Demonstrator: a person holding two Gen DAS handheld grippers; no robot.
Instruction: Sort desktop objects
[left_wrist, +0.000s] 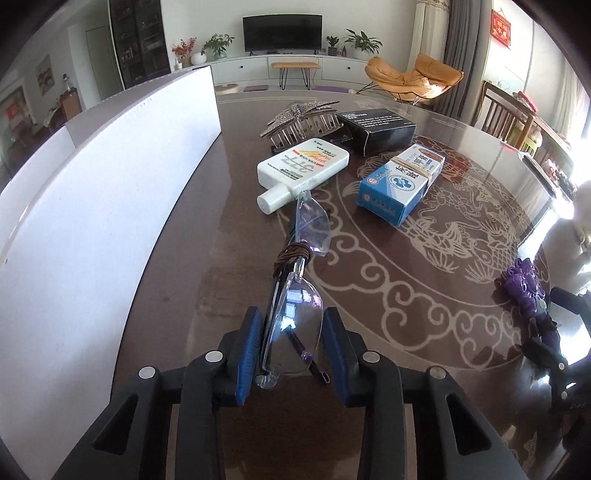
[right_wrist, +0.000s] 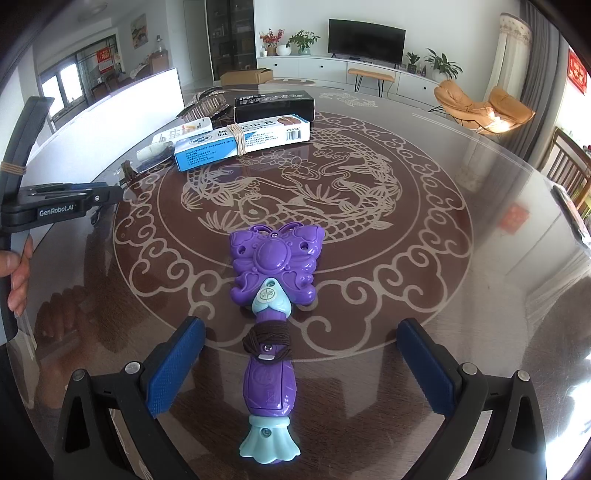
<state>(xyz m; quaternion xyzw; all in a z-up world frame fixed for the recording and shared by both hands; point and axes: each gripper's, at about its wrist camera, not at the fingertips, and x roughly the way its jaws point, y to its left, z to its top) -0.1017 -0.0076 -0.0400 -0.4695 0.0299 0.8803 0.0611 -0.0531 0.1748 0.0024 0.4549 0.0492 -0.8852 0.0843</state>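
A pair of clear folded glasses (left_wrist: 295, 321), bound with a brown cord, lies on the dark patterned table (left_wrist: 424, 295) pointing away from me. My left gripper (left_wrist: 293, 350) is shut on its near lens, both blue pads against it. In the right wrist view a purple butterfly toy wand (right_wrist: 273, 266) with pale blue ends and a dark hair band around its handle lies on the table. My right gripper (right_wrist: 301, 332) stands open, one finger on each side of the handle and well apart from it.
Beyond the glasses lie a white sunscreen bottle (left_wrist: 303, 164), a blue medicine box (left_wrist: 400, 184) with a rubber band, a black box (left_wrist: 380, 131) and a sparkly hair claw (left_wrist: 299, 123). A tall white board (left_wrist: 110, 184) runs along the left. A person's hand (right_wrist: 14, 273) holds the left gripper.
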